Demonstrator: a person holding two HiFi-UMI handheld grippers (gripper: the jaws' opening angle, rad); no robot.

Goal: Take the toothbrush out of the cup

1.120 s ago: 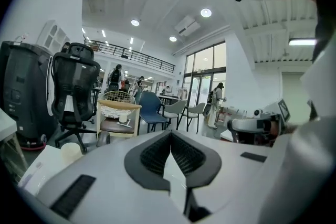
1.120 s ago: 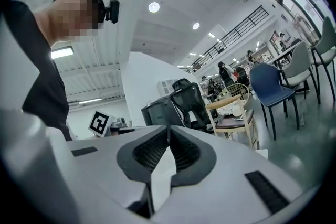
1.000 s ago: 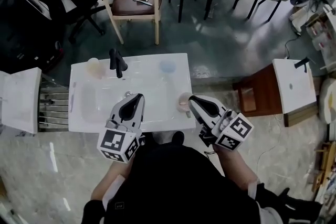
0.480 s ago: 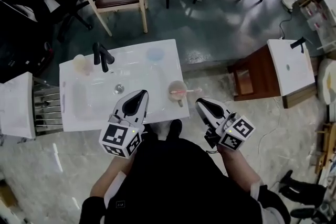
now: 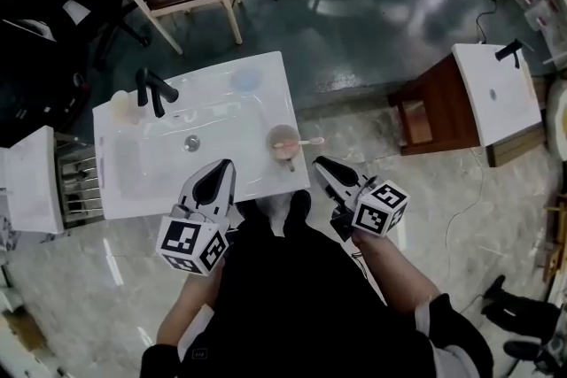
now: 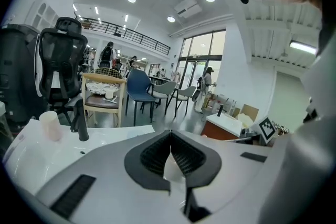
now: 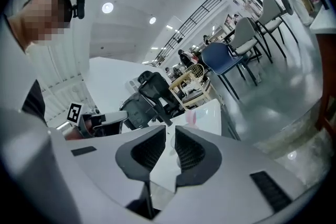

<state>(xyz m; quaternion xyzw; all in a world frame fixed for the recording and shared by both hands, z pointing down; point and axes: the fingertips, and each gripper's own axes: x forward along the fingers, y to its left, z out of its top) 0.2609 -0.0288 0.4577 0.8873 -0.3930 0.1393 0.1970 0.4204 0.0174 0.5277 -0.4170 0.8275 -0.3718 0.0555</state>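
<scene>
Toothbrush [image 5: 310, 142] leans right from the cup [image 5: 283, 140], just beyond the slightly parted, empty right gripper [image 5: 318, 163]; left gripper [image 5: 225, 165] closed, empty.

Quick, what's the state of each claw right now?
Left claw: closed, holding nothing.
Right claw: open just a crack, nothing between its jaws.

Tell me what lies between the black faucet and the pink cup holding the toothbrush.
Only the white sink basin and its round metal drain, in the head view.
</scene>
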